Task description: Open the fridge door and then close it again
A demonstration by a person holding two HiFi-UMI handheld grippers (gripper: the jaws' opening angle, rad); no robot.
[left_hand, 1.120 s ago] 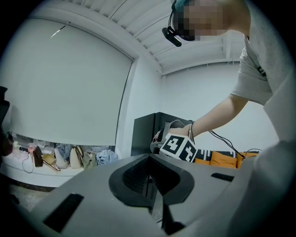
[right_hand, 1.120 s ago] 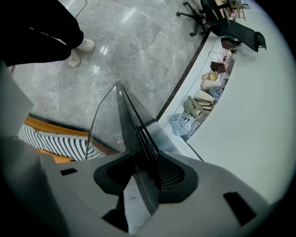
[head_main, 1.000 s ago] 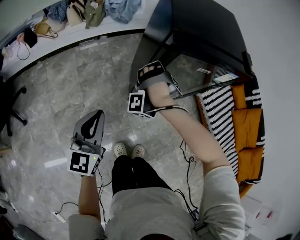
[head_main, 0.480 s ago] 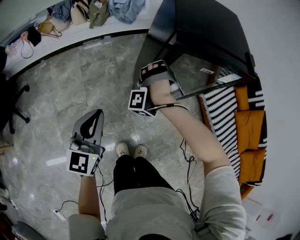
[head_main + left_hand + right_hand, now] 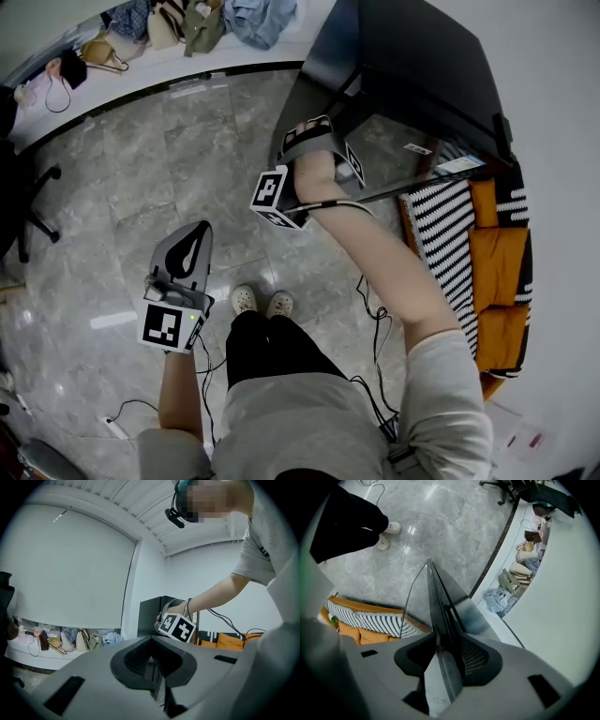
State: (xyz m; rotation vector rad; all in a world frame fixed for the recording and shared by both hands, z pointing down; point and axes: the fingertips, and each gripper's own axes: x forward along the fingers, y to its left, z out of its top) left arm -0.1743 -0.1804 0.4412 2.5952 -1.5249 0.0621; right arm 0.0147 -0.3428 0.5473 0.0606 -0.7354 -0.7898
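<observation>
Black fridge (image 5: 422, 66) stands at the top right of the head view, against the wall. Its door (image 5: 440, 597) looks swung out from the cabinet: in the right gripper view grey floor shows on both sides of its dark edge.

Right claw (image 5: 314, 127) is at that edge, arm stretched forward. Right gripper view: the door edge runs straight down between the jaws of the right claw (image 5: 445, 639). Jaws have just been opening and stand wide. There is a dark gap on one side, and the pads do not clamp the edge.

Left claw (image 5: 202, 225) hangs low at the person's left, well apart from the fridge, over the marble floor (image 5: 141, 169). Its jaws are together, with nothing between them.

White shoes (image 5: 258, 300) are below. Striped and orange cushions (image 5: 487, 253) are just right of the fridge. Bags and clothes (image 5: 187, 23) lie along the white ledge at the top.
</observation>
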